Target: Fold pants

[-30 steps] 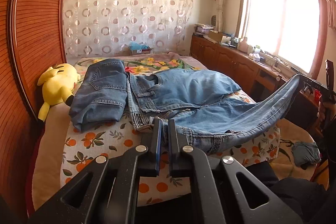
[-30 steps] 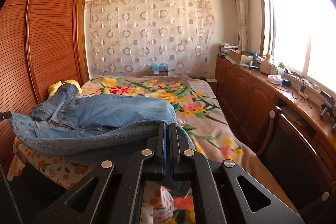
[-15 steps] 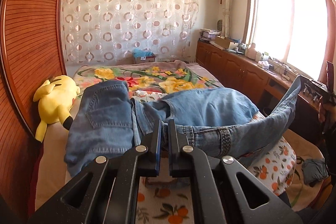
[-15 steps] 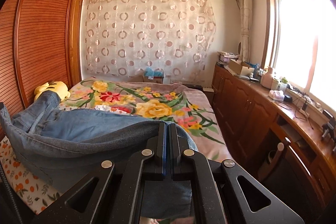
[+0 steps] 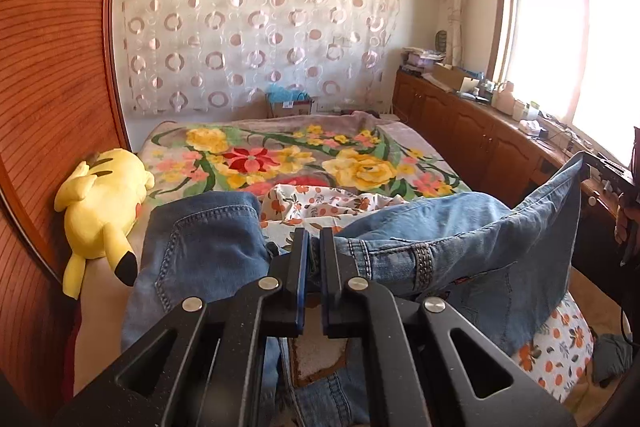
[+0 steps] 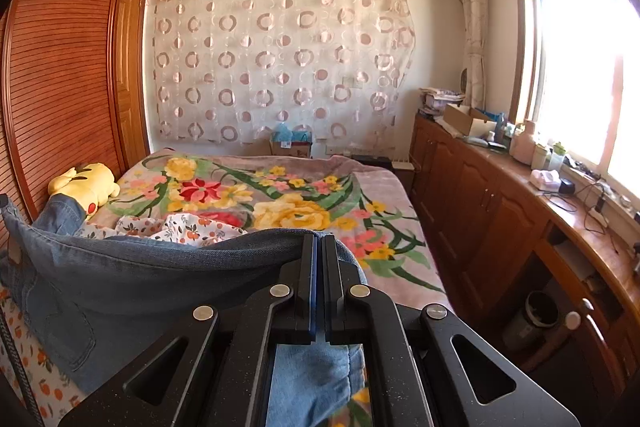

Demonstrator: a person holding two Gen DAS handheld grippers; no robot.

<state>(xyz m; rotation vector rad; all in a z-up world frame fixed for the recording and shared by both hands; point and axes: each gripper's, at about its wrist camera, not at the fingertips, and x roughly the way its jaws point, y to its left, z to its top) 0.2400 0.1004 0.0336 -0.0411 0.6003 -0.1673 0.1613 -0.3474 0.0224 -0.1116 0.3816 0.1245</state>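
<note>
I see the bed [image 5: 424,163] filling most of both views, covered by a flowered blanket [image 6: 304,195] with a white orange-print sheet [image 5: 320,203] bunched on top of it nearer to me. A slatted wooden wardrobe [image 6: 60,99] runs along the left side, a low wooden cabinet [image 6: 500,211] runs under the bright window on the right, and a circle-patterned curtain [image 5: 256,27] hangs on the far wall.

The blue jeans [image 5: 460,247] are lifted off the bed at their near edge and stretched between my two grippers; the rest sags down onto the sheet. In the left wrist view one part of them, with a back pocket showing, lies to the left of the fingers, while the waistband with a belt loop runs to the right and rises to a corner near the cabinet. There I can make out the far gripper's dark body, but its tip is too small to read.

A yellow plush toy [image 5: 100,203] lies against the wardrobe, just beside the jeans.

My left gripper [image 5: 314,247] is clamped on the denim at the waistband, with cloth bunched between the fingers. My right gripper [image 6: 318,251] is pinched tight on a denim edge, and the cloth drapes away to the left.
</note>
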